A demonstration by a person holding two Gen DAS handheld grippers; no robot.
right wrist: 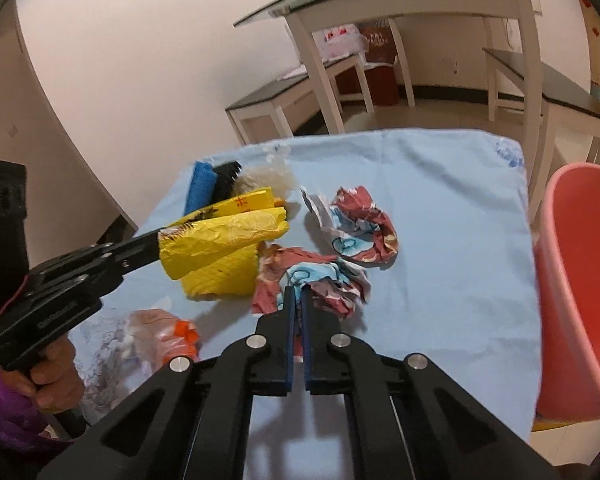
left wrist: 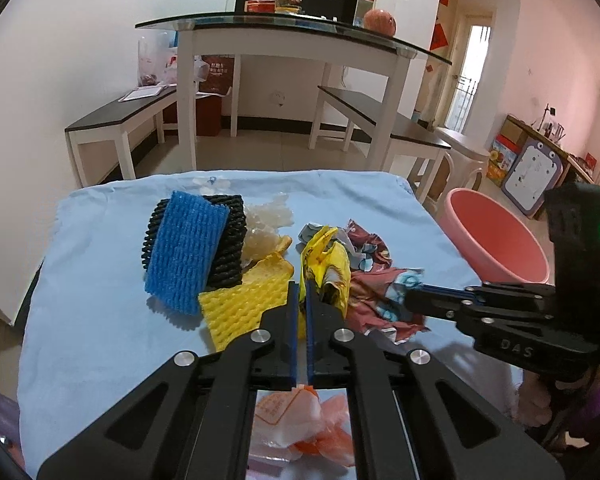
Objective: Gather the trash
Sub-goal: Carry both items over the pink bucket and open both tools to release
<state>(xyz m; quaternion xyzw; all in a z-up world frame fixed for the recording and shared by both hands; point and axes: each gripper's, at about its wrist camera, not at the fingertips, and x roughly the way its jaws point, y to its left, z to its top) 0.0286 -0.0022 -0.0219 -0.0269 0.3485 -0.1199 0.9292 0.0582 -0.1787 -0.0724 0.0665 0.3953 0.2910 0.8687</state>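
Cloth: showing pale blue. Foam net: showing bright blue, mesh-textured. Second net: showing black, ribbed. Third net: showing yellow, dimpled mesh. Wrapper: showing yellow with dark print and red characters. Crumpled paper: showing maroon, light blue and white in a printed pattern. Bag: showing clear with orange print. Basin: showing pink. Grippers: showing black with blue pads.

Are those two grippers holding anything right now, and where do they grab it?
Left gripper pinches the yellow bag at its crumpled end. Right gripper pinches the nearer red-blue wrapper at its near edge.
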